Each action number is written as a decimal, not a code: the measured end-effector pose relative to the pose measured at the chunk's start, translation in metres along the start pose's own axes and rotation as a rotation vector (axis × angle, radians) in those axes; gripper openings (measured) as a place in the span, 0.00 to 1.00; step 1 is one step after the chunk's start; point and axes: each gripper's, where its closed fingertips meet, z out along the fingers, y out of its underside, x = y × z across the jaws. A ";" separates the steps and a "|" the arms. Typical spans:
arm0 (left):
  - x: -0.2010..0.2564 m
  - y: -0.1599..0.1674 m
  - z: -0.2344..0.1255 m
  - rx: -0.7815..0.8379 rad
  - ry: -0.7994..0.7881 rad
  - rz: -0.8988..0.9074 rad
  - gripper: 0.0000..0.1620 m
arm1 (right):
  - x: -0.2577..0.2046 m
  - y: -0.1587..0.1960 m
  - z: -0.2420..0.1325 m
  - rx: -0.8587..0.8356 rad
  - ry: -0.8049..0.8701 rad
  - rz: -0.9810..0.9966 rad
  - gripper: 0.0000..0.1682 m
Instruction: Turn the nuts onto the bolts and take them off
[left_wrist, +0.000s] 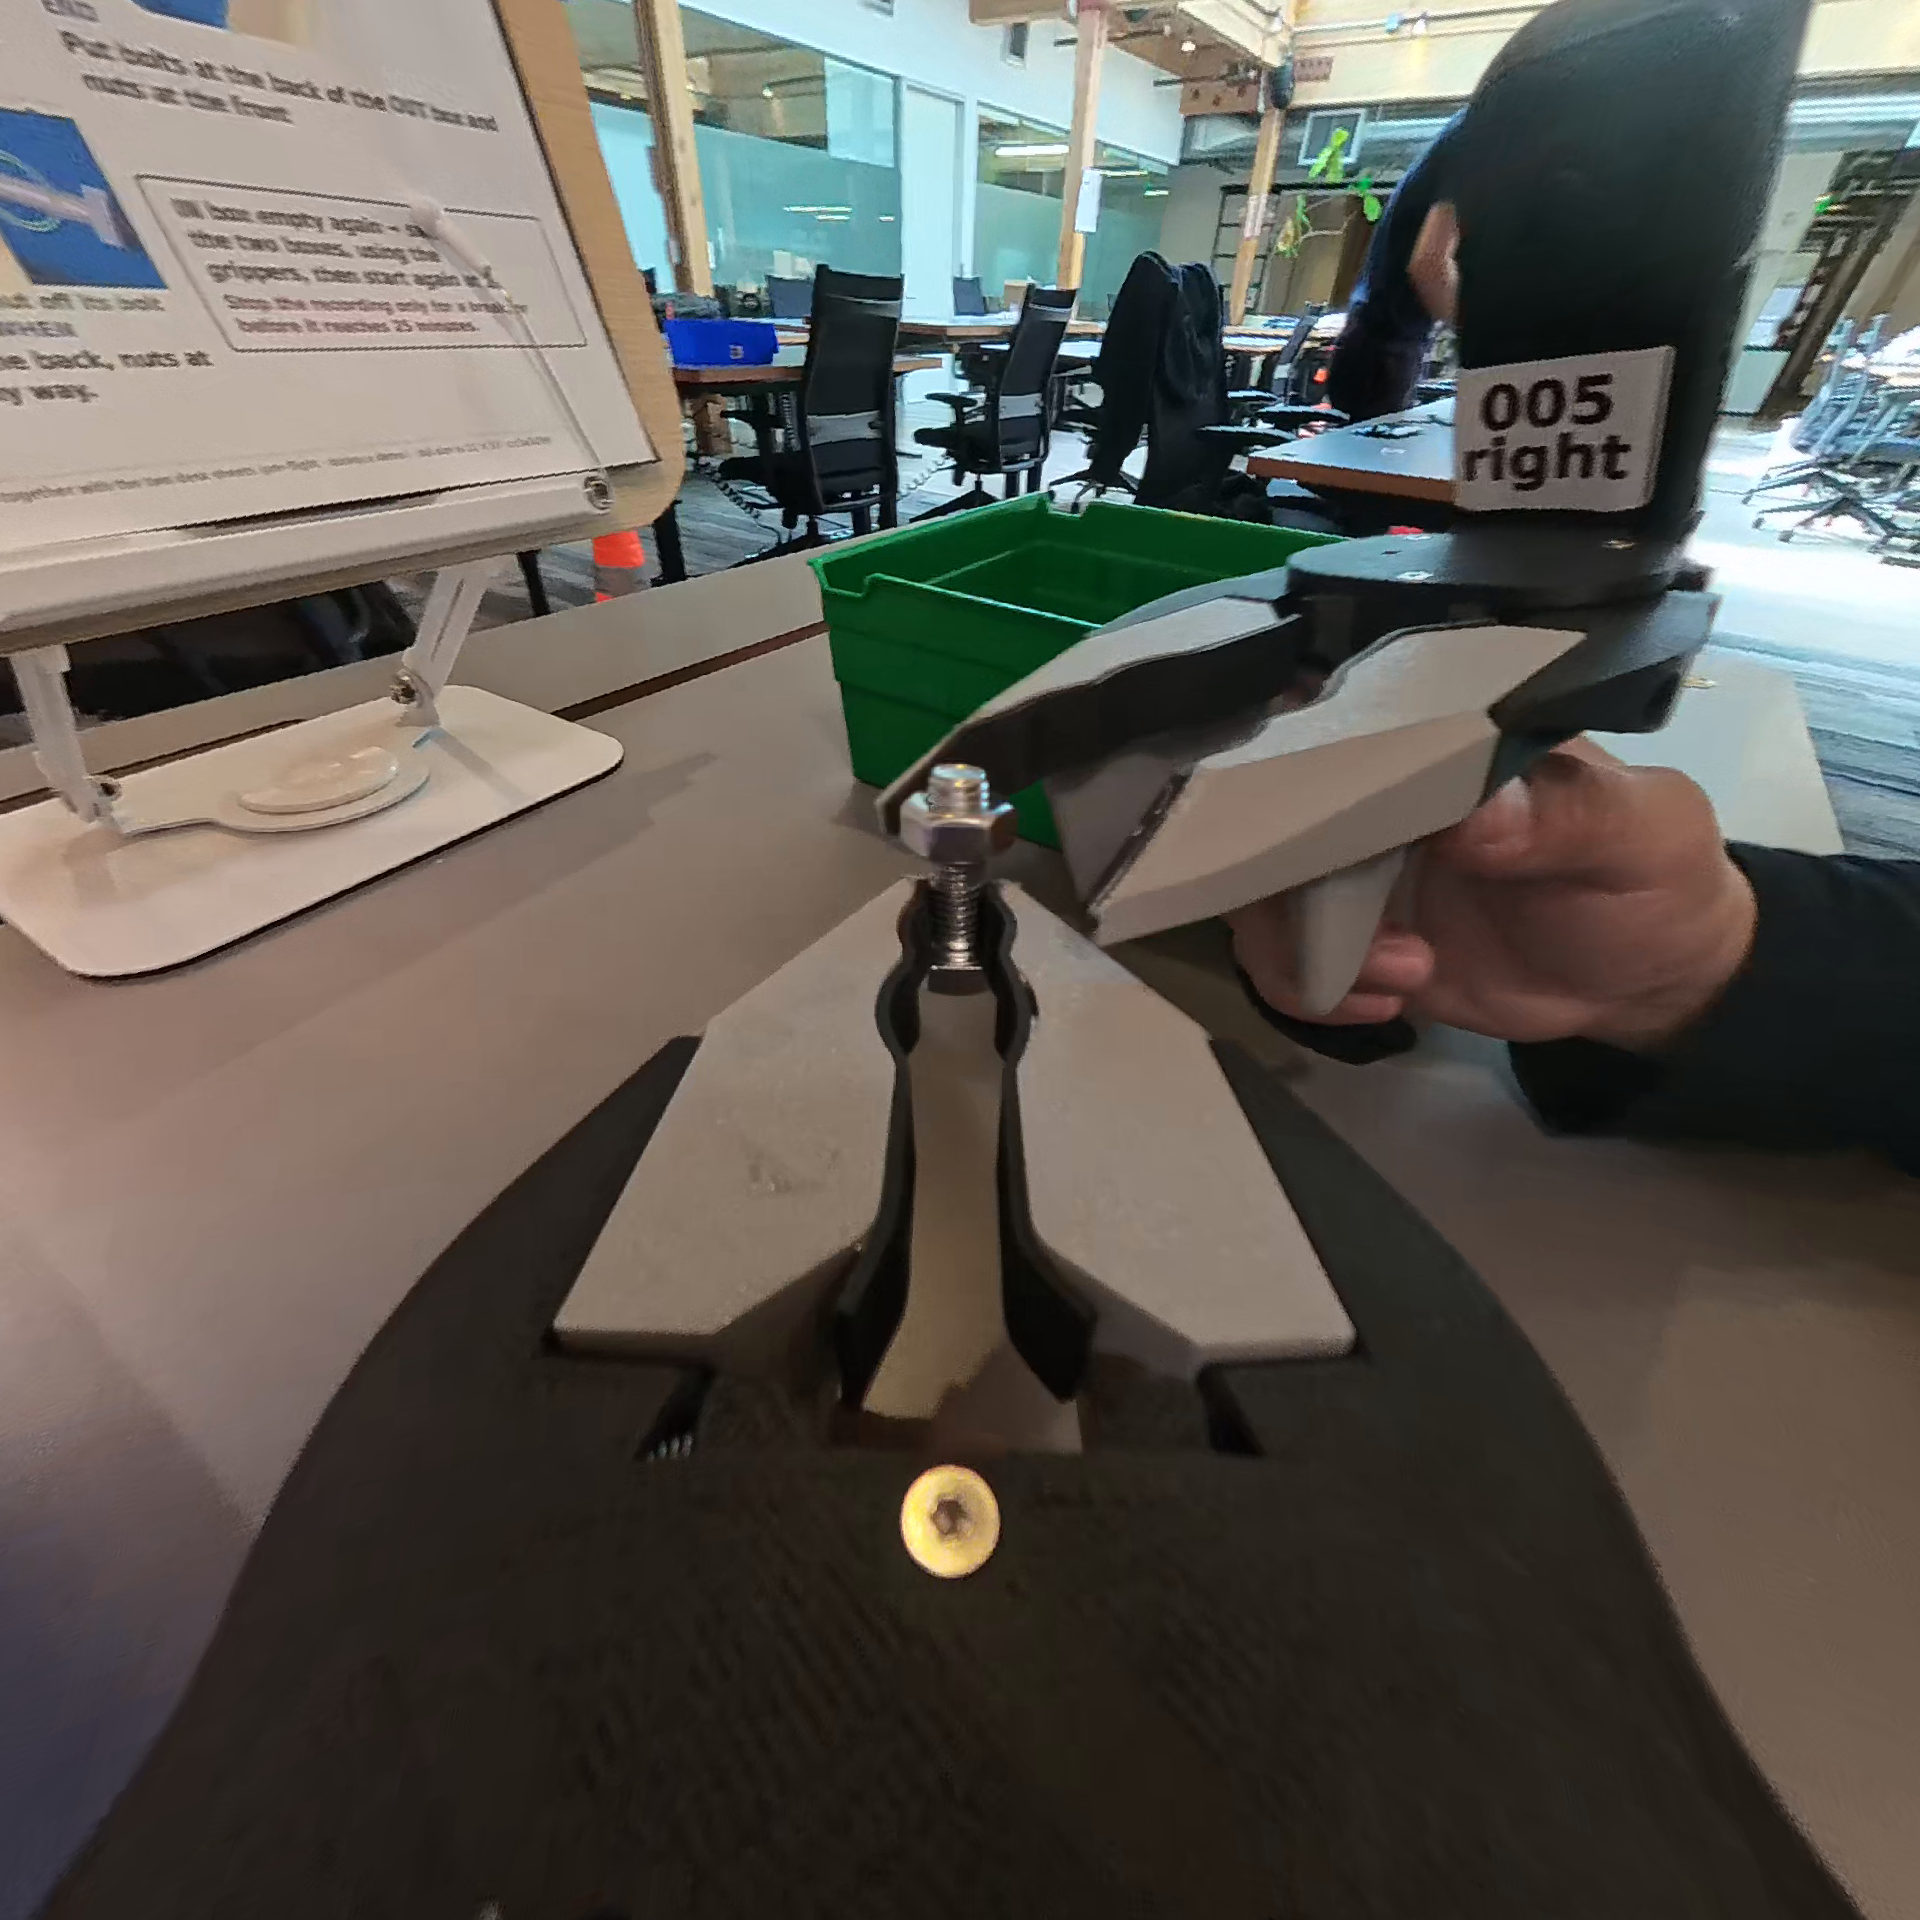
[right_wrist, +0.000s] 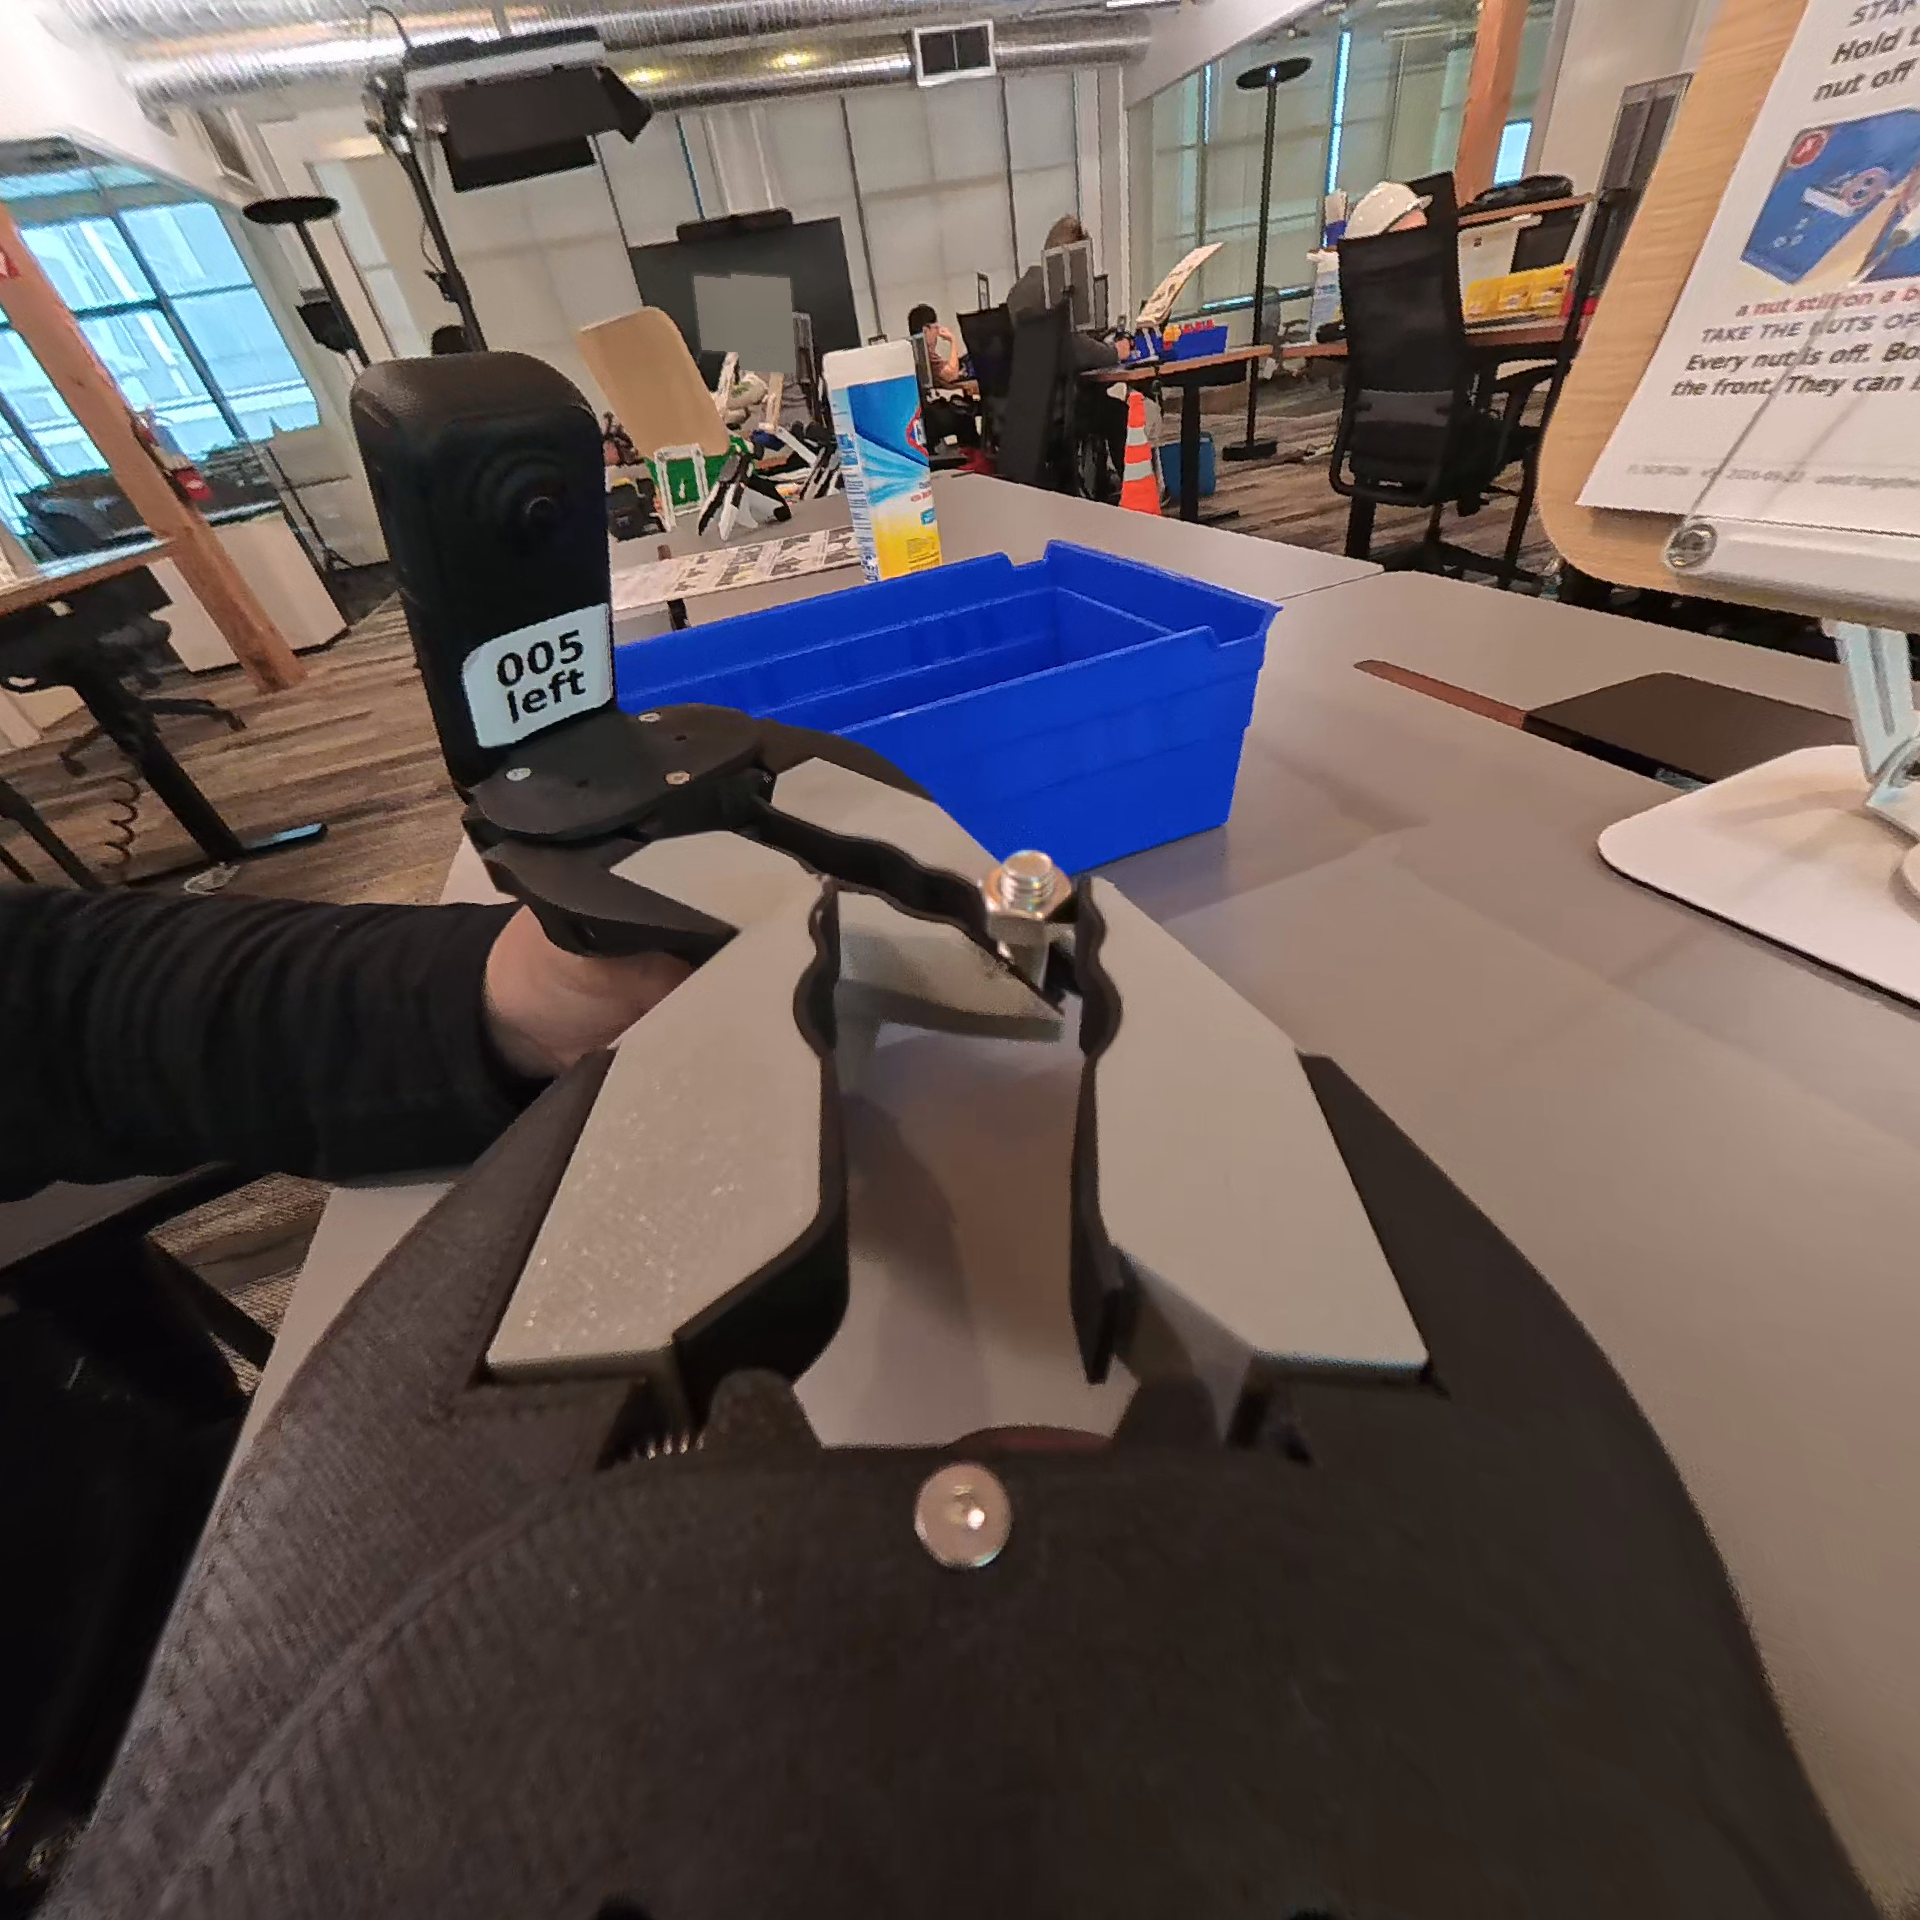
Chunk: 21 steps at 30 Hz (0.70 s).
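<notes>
Table (left_wrist: 312, 1091): grey, carrying everything here.
Stand (left_wrist: 312, 790): white base at the table's far left in the left wrist view, holding a printed sheet (left_wrist: 281, 260).
Blue bin (right_wrist: 1039, 727): on the table beyond both grippers in the right wrist view.
Green bin (left_wrist: 966, 634): on the table behind the right gripper in the left wrist view.
Left gripper (left_wrist: 954, 940): clenched on the bolt's lower end, holding it upright above the table.
Right gripper (right_wrist: 951, 961): spread wide; one finger (right_wrist: 1096, 977) touches the nut's side, the other stands clear of it.
Bolt (left_wrist: 954, 904): upright, head down between the left gripper's tips, threaded end up.
Nut (left_wrist: 956, 826): threaded on near the bolt's top, a little thread showing above.
</notes>
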 end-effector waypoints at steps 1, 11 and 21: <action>0.006 0.000 0.001 0.002 0.029 0.002 0.04 | -0.002 0.000 0.001 0.004 -0.014 0.005 0.26; -0.010 -0.008 -0.006 0.034 -0.032 -0.023 0.04 | 0.002 -0.002 -0.002 0.012 0.008 0.016 0.28; 0.006 -0.005 -0.001 0.017 0.028 -0.006 0.04 | -0.005 -0.002 0.005 0.007 0.003 -0.013 0.29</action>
